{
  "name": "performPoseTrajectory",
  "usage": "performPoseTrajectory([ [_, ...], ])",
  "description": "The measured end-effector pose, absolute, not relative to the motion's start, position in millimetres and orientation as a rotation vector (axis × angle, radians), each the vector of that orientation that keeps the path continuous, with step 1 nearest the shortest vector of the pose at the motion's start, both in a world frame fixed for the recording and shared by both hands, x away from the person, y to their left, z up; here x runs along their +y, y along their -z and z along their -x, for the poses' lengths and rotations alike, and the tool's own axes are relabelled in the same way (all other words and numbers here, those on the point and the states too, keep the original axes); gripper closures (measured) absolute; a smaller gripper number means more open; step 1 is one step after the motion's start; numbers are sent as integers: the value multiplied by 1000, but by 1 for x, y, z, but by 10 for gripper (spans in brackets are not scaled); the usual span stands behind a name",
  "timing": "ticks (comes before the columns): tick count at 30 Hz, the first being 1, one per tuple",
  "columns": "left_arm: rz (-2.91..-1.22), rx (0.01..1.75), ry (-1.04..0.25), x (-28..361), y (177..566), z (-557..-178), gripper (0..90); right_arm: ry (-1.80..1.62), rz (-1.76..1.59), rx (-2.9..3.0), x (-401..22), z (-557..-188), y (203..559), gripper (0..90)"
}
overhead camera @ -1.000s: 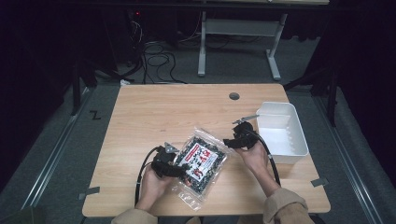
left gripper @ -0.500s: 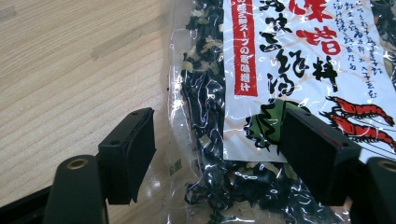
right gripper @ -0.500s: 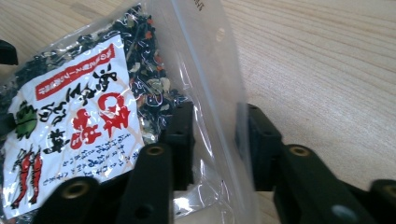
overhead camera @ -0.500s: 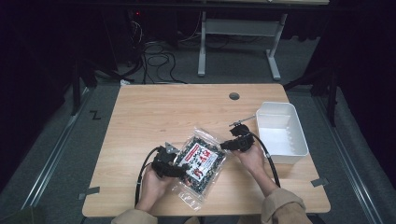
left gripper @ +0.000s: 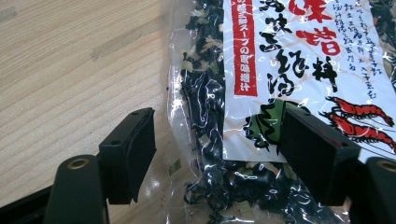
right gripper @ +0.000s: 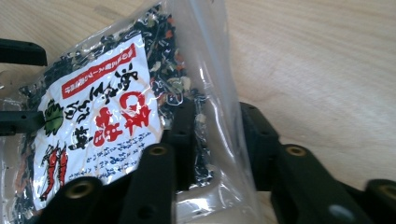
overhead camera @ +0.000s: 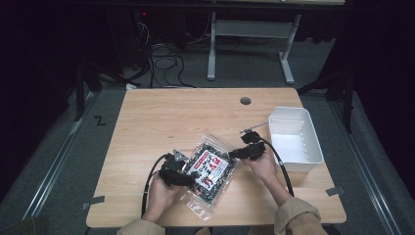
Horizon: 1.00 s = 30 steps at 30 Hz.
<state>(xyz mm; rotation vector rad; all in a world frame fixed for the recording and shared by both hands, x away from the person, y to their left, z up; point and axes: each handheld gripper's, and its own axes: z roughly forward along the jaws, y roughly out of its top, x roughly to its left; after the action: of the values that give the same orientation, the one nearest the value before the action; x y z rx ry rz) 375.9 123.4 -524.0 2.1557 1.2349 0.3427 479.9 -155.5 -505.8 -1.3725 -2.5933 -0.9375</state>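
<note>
Pale wood grain covers the counter in the high view, where a clear crinkled plastic packet of dark dried seaweed with a white and red printed label lies between two black hand-held tools. The left gripper sits at the packet's left edge, held in the person's left hand; the right gripper meets the packet's upper right corner, held in the right hand. A white rectangular plastic bin stands just beyond the right gripper, apart from the packet. From this height the gap between either pair of jaws is too small to judge.

In the left gripper view the jaws stand wide apart, released. The packet lies flat between and ahead of them: the left jaw is over bare counter just beside the packet's glossy sealed edge, the right jaw over the label with its red shrimp drawing. Whether either pad touches the film I cannot tell.

In the right gripper view the jaws are clenched on the packet's transparent edge strip, the wrinkled film passing up between the two pads and lifted off the counter. Flecks of green and orange show among the black shreds. The other gripper's black jaws appear at the far left edge beside the label.
</note>
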Motion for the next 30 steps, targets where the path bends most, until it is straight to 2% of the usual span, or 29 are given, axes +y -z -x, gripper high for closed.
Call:
performPoseTrajectory([
  [3,-2158,1233,-349,123,524,-375,279,897,1397,-2557,-154,-482,511,619],
  [6,-2156,1233,-348,123,524,-375,281,911,1417,-2485,-158,-485,513,665],
  [10,-2156,1232,-351,123,524,-375,280,926,1377,-2599,-156,-481,505,797],
  [14,-2154,1225,-362,123,524,-374,291,972,1329,-2651,-157,-476,500,833],
  [22,-2123,1223,-367,125,521,-372,292,1134,1245,-2696,-159,-463,472,882],
  [30,-2106,1219,-363,126,519,-371,290,1200,1183,-2743,-159,-457,447,889],
])
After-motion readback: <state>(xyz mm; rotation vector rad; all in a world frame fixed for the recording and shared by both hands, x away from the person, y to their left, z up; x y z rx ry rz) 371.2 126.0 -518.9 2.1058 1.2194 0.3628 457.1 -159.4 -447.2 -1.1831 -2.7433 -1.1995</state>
